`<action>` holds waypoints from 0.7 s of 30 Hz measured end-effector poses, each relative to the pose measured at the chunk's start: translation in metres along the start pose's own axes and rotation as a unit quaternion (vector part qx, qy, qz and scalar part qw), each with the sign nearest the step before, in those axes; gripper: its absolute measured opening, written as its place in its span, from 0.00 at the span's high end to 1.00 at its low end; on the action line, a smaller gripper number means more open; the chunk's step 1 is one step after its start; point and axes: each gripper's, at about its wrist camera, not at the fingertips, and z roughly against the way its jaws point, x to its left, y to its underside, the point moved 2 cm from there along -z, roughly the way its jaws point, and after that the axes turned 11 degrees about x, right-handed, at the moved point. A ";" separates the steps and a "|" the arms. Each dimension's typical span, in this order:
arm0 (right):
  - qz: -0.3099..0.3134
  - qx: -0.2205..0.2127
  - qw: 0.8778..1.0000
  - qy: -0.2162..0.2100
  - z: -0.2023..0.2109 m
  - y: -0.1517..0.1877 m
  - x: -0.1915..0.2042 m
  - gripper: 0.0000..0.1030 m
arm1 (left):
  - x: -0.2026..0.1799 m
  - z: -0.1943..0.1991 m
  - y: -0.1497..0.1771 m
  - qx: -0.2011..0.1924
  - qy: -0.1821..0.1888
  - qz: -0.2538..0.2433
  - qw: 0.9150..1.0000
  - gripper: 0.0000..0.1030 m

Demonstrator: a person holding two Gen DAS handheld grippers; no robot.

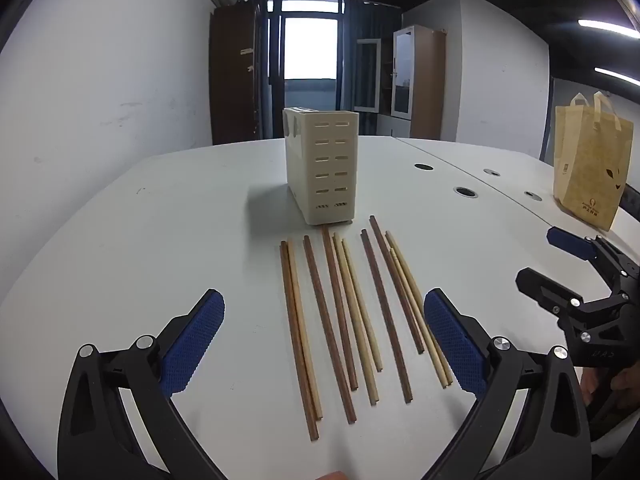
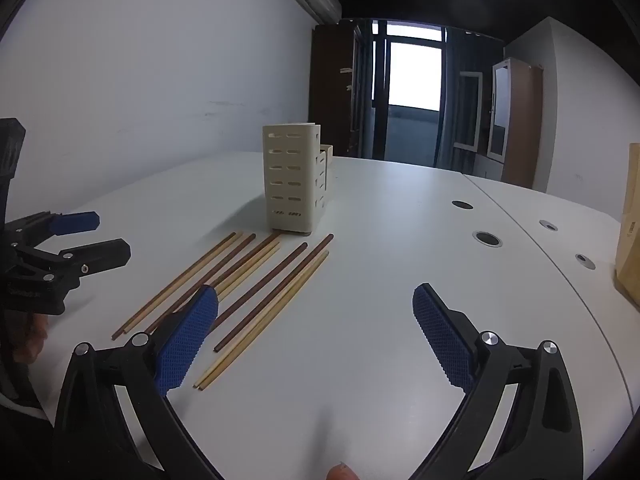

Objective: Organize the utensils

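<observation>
Left wrist view: left gripper (image 1: 324,336) hangs over the near ends of the chopsticks (image 1: 344,316), jaws spread wide, nothing between the pads. Right gripper (image 2: 316,332) likewise released and empty, hovering over bare worktop (image 2: 380,280) just right of the row. About ten chopsticks, dark and pale mixed, lie side by side near the worktop's near edge, running from near to far; several touch or slightly overlap. Far ends stop just short of the cream slotted holder (image 1: 322,168), which stands upright toward the middle of the worktop.

Judgement: nothing sorted yet; step in hand is the first pick. Best to take an outer stick or a touching pair, closing across the shaft near its middle so it lifts level, then tip it upright above the holder's open top. Crowded middle sticks risk being dragged along.

Room: open worktop left and right of the row. Cable holes (image 1: 466,192) and a paper bag (image 1: 592,164) sit toward the far right, well apart.
</observation>
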 end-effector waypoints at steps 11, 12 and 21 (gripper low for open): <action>0.012 -0.011 1.000 0.009 0.005 0.002 0.004 0.04 | 0.009 0.006 0.002 -0.044 0.006 0.023 0.999 0.05; 0.011 -0.008 1.000 0.005 0.003 0.001 0.002 0.04 | 0.010 0.005 0.002 -0.046 0.000 0.024 0.999 0.05; 0.013 -0.001 1.000 -0.003 0.000 0.000 0.003 0.04 | 0.010 -0.006 0.004 -0.056 -0.012 0.016 0.998 0.05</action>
